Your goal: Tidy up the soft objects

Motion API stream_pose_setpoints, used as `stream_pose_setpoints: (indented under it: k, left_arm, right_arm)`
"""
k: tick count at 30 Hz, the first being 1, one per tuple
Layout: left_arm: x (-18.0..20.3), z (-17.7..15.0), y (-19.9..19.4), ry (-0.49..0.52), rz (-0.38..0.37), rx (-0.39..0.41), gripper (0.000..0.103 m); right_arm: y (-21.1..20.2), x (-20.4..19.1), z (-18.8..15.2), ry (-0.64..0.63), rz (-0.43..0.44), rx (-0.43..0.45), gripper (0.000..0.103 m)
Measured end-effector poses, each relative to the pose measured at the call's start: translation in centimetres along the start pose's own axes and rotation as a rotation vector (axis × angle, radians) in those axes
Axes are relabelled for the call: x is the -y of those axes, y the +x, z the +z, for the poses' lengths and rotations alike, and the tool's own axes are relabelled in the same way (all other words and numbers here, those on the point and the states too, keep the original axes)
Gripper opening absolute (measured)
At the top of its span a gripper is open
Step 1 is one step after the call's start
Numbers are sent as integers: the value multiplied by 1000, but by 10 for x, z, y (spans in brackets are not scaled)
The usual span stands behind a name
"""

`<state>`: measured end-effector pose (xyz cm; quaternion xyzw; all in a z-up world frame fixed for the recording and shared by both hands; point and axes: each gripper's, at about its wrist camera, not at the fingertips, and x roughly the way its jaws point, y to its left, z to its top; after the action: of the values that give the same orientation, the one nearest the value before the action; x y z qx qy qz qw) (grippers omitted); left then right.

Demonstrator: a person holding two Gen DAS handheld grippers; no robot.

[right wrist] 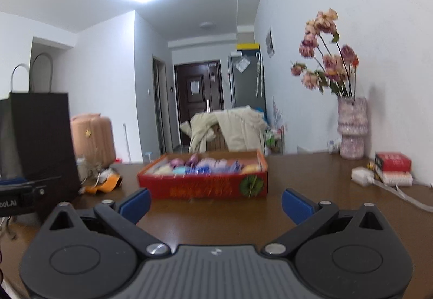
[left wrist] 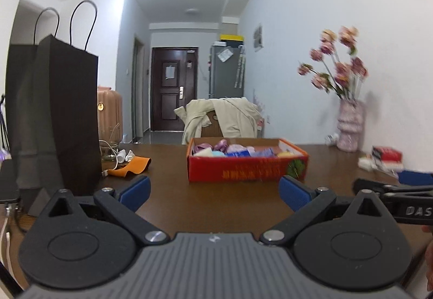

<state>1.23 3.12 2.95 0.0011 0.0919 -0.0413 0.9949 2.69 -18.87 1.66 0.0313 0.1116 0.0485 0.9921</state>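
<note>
A red cardboard box (left wrist: 247, 170) sits on the brown table (left wrist: 167, 190), filled with several soft coloured objects (left wrist: 232, 150). It also shows in the right wrist view (right wrist: 203, 186), its contents (right wrist: 205, 165) blurred. My left gripper (left wrist: 215, 190) is open and empty, a short way in front of the box. My right gripper (right wrist: 216, 202) is open and empty, also just before the box. The right gripper's side shows at the right edge of the left wrist view (left wrist: 400, 190).
A tall black paper bag (left wrist: 54, 114) stands at the left, with an orange cloth (left wrist: 132, 165) and cables beside it. A pink vase of flowers (right wrist: 351, 128), red books (right wrist: 393, 167) and a white item stand at the right by the wall. A chair draped with a jacket (left wrist: 224, 116) is behind the table.
</note>
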Motion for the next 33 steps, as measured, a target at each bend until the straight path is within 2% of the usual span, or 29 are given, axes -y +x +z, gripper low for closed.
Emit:
stream_pose_setpoints:
  k: [3, 6, 18, 33]
  left_arm:
    - [6, -6, -10, 41, -28, -2, 103]
    - [1, -2, -8, 13, -12, 7, 103]
    - [1, 0, -8, -4, -23, 29, 103]
    - [-4, 1, -9, -26, -7, 35, 103]
  right_arm:
    - [-18, -14, -12, -38, 25, -8, 103]
    - [-20, -21, -9, -67, 37, 2, 103]
    - [-16, -6, -6, -26, 23, -11, 103]
    - [-15, -10, -7, -58, 48, -10, 103]
